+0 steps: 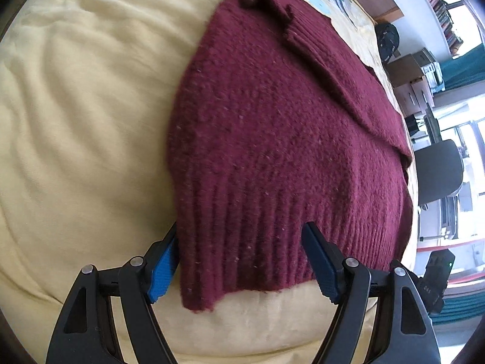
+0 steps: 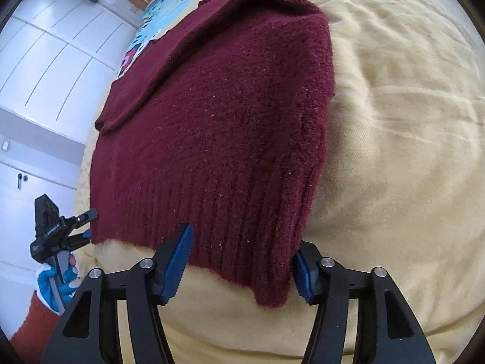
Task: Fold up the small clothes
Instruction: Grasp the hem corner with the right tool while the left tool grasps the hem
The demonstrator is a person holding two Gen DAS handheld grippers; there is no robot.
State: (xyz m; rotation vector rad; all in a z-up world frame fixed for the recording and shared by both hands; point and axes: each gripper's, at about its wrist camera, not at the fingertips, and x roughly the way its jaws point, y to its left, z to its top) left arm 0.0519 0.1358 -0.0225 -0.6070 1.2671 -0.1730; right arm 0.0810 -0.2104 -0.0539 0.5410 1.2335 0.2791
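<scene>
A maroon knitted sweater [image 1: 272,127] lies on a yellow bedspread [image 1: 75,121], sleeves folded in over the body, ribbed hem nearest me. My left gripper [image 1: 239,261] is open with its blue-padded jaws wide apart on either side of the hem's left corner. In the right wrist view the same sweater [image 2: 218,121] lies on the bedspread [image 2: 394,151]. My right gripper [image 2: 242,264] is open, jaws astride the hem's right corner. The left gripper also shows in the right wrist view [image 2: 86,224], at the hem's other corner, held by a gloved hand.
A colourful printed patch of the bedspread [image 2: 151,21] lies past the sweater. White cupboards [image 2: 45,60] stand left of the bed. A dark office chair [image 1: 439,173], cardboard boxes [image 1: 412,75] and bookshelves [image 1: 436,3] are beyond the bed's right edge.
</scene>
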